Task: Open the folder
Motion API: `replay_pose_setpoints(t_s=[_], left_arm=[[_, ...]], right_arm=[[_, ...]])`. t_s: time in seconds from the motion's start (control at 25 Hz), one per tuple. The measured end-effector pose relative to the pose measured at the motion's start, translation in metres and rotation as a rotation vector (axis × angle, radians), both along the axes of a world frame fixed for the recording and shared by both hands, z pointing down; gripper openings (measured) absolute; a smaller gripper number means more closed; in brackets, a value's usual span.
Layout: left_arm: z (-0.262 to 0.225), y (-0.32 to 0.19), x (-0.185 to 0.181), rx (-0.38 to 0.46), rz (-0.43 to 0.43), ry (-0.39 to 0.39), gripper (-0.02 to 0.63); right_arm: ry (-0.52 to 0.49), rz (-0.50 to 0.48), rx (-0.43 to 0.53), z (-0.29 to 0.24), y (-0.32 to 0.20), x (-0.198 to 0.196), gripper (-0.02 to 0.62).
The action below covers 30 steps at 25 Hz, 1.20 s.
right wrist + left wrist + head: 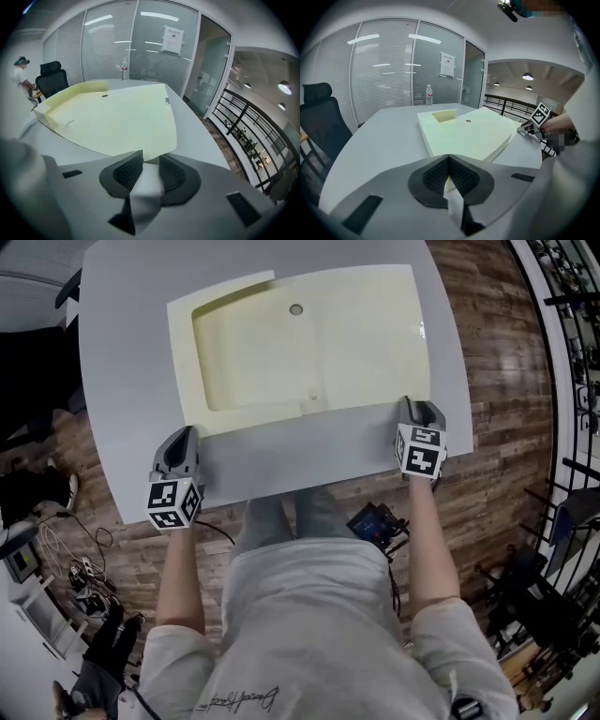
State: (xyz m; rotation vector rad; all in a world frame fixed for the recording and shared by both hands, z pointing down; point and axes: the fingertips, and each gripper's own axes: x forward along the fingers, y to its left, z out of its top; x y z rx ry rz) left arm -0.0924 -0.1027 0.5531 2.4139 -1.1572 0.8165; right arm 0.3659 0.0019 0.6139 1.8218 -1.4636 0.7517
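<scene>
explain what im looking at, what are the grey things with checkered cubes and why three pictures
No robot here: a person holds a two-jaw gripper in each hand, and the cubes are part of those grippers. One picture looks down from a camera on the person's head. The other two come from a camera on each gripper, looking along its jaws. On the grey table a pale yellow folder lies flat. The left gripper looks shut on one near corner. The right gripper is open at the other.
</scene>
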Motion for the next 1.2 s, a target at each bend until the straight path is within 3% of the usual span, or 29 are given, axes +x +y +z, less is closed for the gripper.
replay_pose_setpoints(t_s=[0.2, 0.36, 0.6, 0.76, 1.04, 1.2], left_arm=[[-0.001, 0.002, 0.001, 0.0, -0.002, 0.003, 0.009], [-0.001, 0.002, 0.001, 0.001, -0.005, 0.007, 0.009], [-0.002, 0.002, 0.002, 0.003, -0.002, 0.011, 0.009], [-0.003, 0.003, 0.001, 0.005, -0.001, 0.013, 0.009], [-0.003, 0.004, 0.002, 0.0, 0.003, 0.014, 0.009], [-0.004, 0.005, 0.003, 0.0, 0.003, 0.016, 0.009]], right_arm=[[-0.037, 0.103, 0.005, 0.001, 0.003, 0.006, 0.125], [-0.04, 0.165, 0.011, 0.0, 0.007, 0.013, 0.185], [-0.003, 0.177, 0.008, -0.003, 0.008, 0.021, 0.246], [0.022, 0.132, -0.009, -0.004, 0.006, 0.02, 0.249], [0.057, 0.025, -0.046, -0.004, 0.0, 0.007, 0.14], [0.028, 0.005, -0.046, -0.002, -0.001, 0.002, 0.09]])
